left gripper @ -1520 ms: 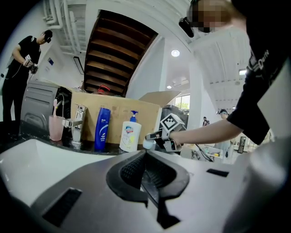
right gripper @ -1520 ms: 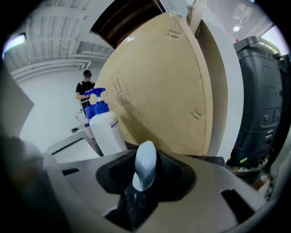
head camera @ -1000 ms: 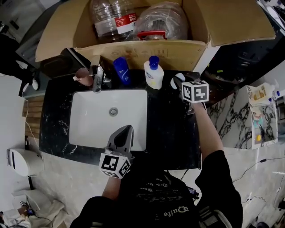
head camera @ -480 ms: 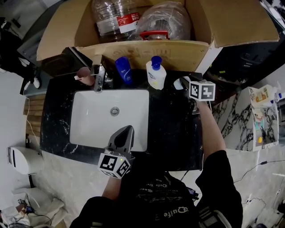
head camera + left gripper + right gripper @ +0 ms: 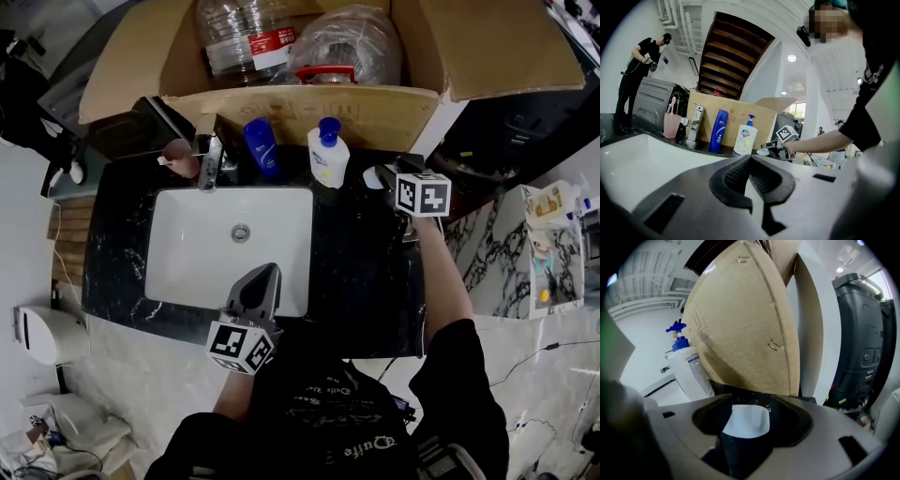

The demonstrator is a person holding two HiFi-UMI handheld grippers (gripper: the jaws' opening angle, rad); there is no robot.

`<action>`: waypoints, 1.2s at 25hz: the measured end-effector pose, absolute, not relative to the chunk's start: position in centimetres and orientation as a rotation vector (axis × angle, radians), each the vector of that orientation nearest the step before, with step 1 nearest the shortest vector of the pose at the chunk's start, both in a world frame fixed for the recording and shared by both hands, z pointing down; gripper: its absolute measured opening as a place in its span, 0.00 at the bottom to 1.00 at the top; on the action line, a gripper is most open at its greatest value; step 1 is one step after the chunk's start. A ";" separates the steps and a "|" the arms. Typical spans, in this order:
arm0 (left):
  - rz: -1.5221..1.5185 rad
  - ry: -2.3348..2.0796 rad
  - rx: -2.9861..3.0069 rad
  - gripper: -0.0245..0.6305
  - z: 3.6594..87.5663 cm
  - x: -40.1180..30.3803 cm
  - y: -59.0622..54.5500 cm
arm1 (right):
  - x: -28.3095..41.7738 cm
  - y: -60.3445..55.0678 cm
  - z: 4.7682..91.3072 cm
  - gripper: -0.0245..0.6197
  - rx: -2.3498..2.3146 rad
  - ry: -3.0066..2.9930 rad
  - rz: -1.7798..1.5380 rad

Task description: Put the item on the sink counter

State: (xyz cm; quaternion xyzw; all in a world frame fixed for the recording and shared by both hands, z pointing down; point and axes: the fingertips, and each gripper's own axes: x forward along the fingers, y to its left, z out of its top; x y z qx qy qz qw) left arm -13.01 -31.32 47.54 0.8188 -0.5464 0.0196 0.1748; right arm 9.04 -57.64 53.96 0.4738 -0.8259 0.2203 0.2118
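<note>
A small white rounded item point(image 5: 374, 175) rests on the black marble sink counter point(image 5: 361, 262) at its back right, beside the cardboard box. My right gripper point(image 5: 382, 174) is at it. Its jaws are opening, with the white item point(image 5: 746, 423) sitting between them and the pads not pressing on it. My left gripper point(image 5: 266, 273) hovers over the front edge of the white basin point(image 5: 187, 253), shut and empty. In the left gripper view its pads point(image 5: 740, 172) meet, and the right gripper point(image 5: 771, 145) shows far off.
A blue bottle point(image 5: 260, 147) and a white pump bottle point(image 5: 327, 156) stand behind the basin, left of the item. The faucet point(image 5: 210, 161) and a pink cup point(image 5: 178, 159) are at the back left. An open cardboard box point(image 5: 309, 103) rises behind the counter.
My right gripper's jaws have spread apart round the white item and the gripper has shifted slightly right. The left gripper has stayed put.
</note>
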 end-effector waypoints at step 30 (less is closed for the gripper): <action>0.023 -1.520 2.526 0.05 43.3 -4.0 -23.7 | 9.8 -32.4 37.8 0.44 1.443 -2.621 0.098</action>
